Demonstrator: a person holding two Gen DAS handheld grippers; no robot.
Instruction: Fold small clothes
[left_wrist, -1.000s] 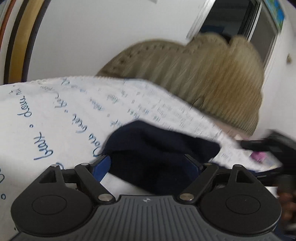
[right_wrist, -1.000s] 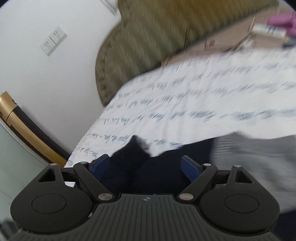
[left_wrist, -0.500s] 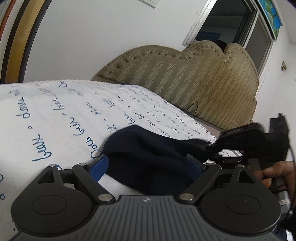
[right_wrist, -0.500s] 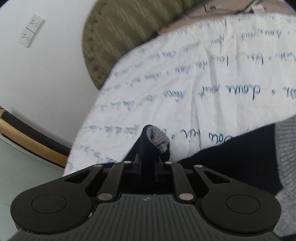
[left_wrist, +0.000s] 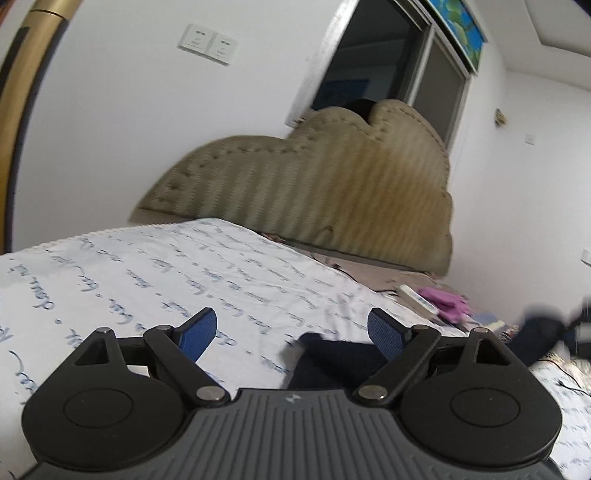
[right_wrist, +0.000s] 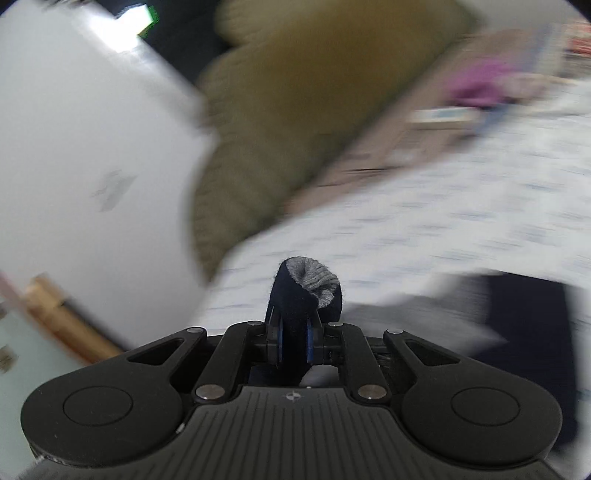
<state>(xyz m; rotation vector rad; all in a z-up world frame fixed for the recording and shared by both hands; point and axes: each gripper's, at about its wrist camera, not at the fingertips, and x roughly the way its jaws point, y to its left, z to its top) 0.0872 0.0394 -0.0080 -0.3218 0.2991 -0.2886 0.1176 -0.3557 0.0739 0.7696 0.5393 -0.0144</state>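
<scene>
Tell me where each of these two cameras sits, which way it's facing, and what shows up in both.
Left wrist: on the left gripper, jaws open and empty, looking along the bed sheet toward the headboard.
Right wrist: on the right gripper, clamped on a navy garment; heavily blurred, facing the headboard corner and wall.
Shared: sheet, headboard, purple cloth, navy garment. No hand shows clearly.
</scene>
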